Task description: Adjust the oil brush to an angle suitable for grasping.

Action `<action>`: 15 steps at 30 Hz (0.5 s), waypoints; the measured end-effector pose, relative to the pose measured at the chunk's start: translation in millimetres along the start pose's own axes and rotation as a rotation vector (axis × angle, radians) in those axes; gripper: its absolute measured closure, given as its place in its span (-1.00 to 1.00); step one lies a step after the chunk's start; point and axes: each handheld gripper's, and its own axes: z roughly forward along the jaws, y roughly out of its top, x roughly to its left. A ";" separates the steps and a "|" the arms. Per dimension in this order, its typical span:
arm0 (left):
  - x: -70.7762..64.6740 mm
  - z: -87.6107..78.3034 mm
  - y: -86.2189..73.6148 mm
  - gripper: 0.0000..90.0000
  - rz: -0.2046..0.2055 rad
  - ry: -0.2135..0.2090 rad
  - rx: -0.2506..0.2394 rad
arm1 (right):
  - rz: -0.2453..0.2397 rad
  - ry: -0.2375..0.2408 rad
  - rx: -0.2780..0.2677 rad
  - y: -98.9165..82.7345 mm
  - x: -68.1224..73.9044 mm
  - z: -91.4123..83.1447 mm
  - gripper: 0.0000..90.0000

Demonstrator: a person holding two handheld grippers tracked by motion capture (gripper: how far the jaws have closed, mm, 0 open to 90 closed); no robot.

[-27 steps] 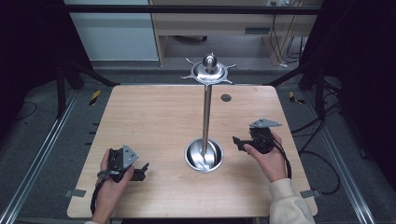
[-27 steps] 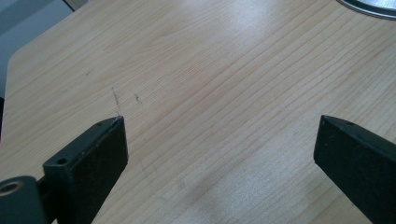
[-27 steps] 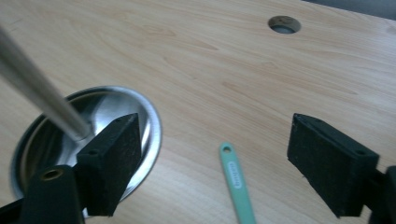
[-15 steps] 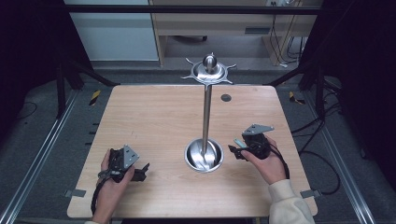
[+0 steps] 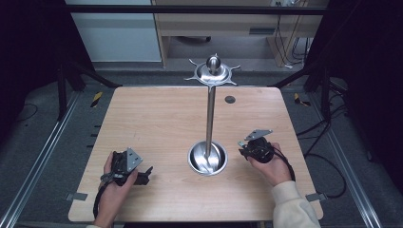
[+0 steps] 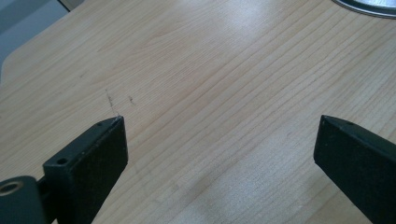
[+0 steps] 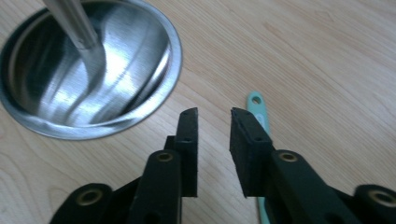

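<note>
Teal handle (image 7: 258,114), slim, flat, with a small hole at its far end, lies on the wooden table (image 5: 157,123). In the right gripper view it sits under and just right of the right-hand jaw, not in the gap between the jaws. Far tip clears the jaw tip; the rest runs back beneath the jaw and is hidden, reappearing as a sliver near the bottom edge. What the handle belongs to: cannot tell. Long axis runs roughly along the jaws, holed end pointing away from the camera.

Right gripper (image 7: 214,114): jaws narrowly parted, nothing between them, only bare wood in the gap. In the high view the right gripper (image 5: 248,148) sits low over the table at its near right, held by the right hand (image 5: 268,164), pointing left toward the steel stand's base; the handle cannot be made out there.

Steel stand: round dished base (image 5: 207,158) just left of the right gripper, apart from it; upright pole (image 5: 209,116) rises from the dish to a disc top with short prongs (image 5: 212,72). In the right gripper view the base (image 7: 126,88) lies far-left of the jaw tips.

Left gripper (image 6: 219,144): jaws spread wide, nothing between, over bare wood. In the high view it (image 5: 145,175) rests at the near left in the left hand (image 5: 114,190), well apart from the stand.

Small dark round spot (image 5: 230,99) on the table's far side, right of the pole.
</note>
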 end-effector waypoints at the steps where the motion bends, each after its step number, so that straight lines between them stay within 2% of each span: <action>1: 0.1 0.2 -0.1 -0.94 -0.001 0.001 -0.001 | 0.002 -0.005 0.007 -0.6 -0.6 0.4 0.79; 3: 0.1 0.1 0.0 -0.94 0.002 -0.001 0.001 | 0.006 -0.008 0.011 -1.9 -2.8 2.2 0.86; 8: -0.9 0.2 0.4 -0.94 0.006 -0.002 0.002 | 0.038 -0.035 0.065 -5.5 -8.6 7.7 1.00; 15: -1.4 0.4 0.5 -0.94 0.006 -0.001 0.002 | 0.051 -0.030 0.095 -7.6 -12.5 17.3 1.00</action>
